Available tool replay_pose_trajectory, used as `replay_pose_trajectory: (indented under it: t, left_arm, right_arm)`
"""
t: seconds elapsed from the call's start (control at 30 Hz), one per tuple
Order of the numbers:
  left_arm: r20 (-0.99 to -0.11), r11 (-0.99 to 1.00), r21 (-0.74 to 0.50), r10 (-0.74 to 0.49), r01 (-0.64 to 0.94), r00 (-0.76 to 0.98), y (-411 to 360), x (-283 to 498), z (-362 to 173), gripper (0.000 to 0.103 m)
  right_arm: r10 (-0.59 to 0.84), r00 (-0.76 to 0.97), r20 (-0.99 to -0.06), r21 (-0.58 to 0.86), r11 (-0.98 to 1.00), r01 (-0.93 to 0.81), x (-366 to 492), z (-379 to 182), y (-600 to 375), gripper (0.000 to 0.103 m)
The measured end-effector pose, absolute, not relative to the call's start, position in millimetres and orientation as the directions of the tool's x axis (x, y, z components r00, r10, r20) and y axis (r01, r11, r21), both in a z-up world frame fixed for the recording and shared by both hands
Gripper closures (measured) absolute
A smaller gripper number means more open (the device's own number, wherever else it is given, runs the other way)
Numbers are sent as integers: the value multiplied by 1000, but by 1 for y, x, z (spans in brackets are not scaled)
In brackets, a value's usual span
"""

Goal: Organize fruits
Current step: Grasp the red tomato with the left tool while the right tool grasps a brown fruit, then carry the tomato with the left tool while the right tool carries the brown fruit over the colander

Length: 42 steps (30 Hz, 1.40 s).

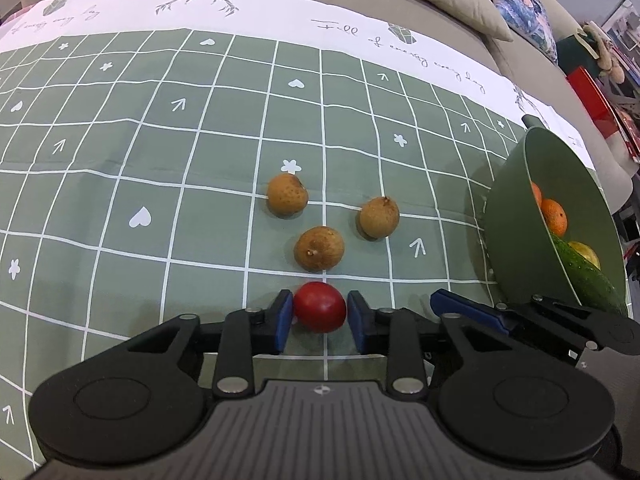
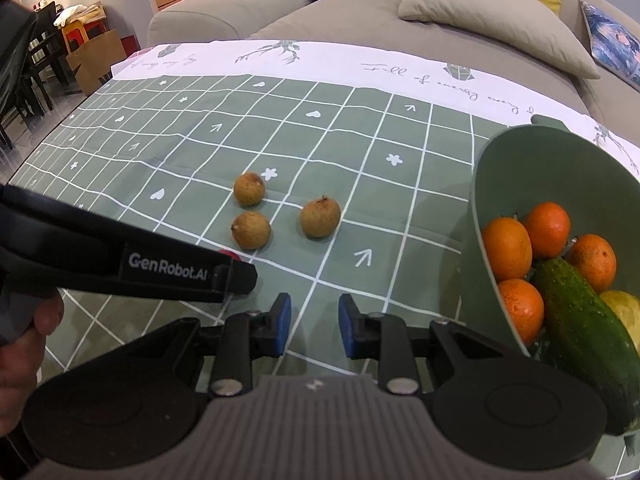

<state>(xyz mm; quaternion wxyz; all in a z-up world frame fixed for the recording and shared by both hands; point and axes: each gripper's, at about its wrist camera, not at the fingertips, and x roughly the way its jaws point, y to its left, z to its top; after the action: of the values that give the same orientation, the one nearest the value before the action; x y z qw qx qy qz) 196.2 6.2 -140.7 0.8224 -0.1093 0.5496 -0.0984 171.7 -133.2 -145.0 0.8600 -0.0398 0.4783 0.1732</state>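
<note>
A small red fruit point(image 1: 320, 307) lies on the green checked tablecloth between the blue pads of my left gripper point(image 1: 320, 316). The pads stand just beside it with a small gap on the right side. Three brown longans point(image 1: 287, 194) point(image 1: 379, 217) point(image 1: 319, 249) lie just beyond it; they also show in the right wrist view point(image 2: 249, 188) point(image 2: 320, 218) point(image 2: 251, 230). My right gripper point(image 2: 314, 324) is open and empty, low over the cloth. The left gripper's body point(image 2: 168, 268) crosses that view and hides most of the red fruit point(image 2: 230, 254).
A tilted green bowl point(image 2: 520, 168) at the right holds several oranges point(image 2: 507, 252), a cucumber point(image 2: 580, 320) and a yellow fruit point(image 2: 624, 308); it also shows in the left wrist view point(image 1: 516, 216). A sofa with cushions point(image 2: 492, 16) lies behind the table.
</note>
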Motion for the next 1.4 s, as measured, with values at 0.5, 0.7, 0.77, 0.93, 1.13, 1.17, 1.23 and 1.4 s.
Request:
replay_pose_trajectory:
  t: [0.5,0.7,0.77,0.93,1.13,1.17,1.23,1.4]
  left_arm:
    - [-887,968,-246,-208,-41,411,55,191,-126,72]
    - [-889,969,-240,-197,-53,414,65,188,-125,72]
    - [-888,969,-241,-198,-54,414,65,187,-125,72]
    - [-889,971,-234,-192,-51,416,67,185,-123,72]
    - [-891,972,-229,-187,-54,413,70,185,-121,72]
    - [-891,973,-227,-186,-52,414,69,184,-120,72]
    - [-890,974,-224,-186,-44,417,66,182,-117,72]
    - [-885,976,-219,-191,-18,425,59,173,-108,72]
  right_arm:
    - [326,492,-808,67,879,-472,189,-141,-91,80]
    - [314,485,-817,18,853,-521,199,-145,-74,79]
    - [309,484,-819,8,849,-529,202,-146,-71,79]
    - [299,468,-832,4,846,-533,207,-150,-68,80]
    - [292,450,-844,7,845,-535,207,-151,-67,81]
    - [294,449,-844,10,845,-535,206,-150,-67,81]
    - [297,450,-842,13,845,-534,203,-146,-69,81]
    - [314,440,-841,34,844,-536,190,-134,-77,81]
